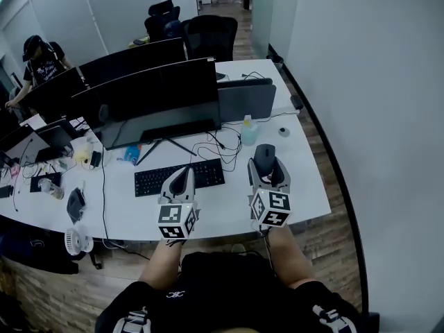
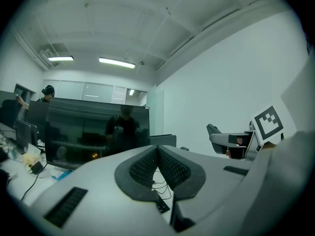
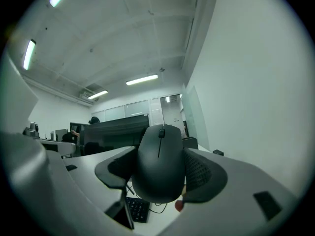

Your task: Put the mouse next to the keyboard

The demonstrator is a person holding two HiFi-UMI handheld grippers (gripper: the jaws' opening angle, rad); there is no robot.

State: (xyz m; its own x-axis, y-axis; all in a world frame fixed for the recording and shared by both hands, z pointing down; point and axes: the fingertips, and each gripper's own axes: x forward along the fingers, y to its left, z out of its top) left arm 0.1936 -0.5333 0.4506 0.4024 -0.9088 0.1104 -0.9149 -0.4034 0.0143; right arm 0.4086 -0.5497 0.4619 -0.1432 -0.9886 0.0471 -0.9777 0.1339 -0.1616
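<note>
Gripping the mouse (image 3: 160, 163) by its sides with the right gripper (image 1: 267, 166), above the desk (image 1: 305, 186) just right of the keyboard (image 1: 179, 177). Carrying nothing in the left gripper (image 2: 158, 156), pinched shut. Could squirt out given that rounded shell, or land tilted on the cables (image 1: 215, 144).

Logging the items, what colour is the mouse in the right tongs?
The mouse is black, clearest in the right gripper view.

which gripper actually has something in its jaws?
The right gripper: its jaws clamp the black computer mouse. The left gripper has jaws shut together on nothing.
</note>
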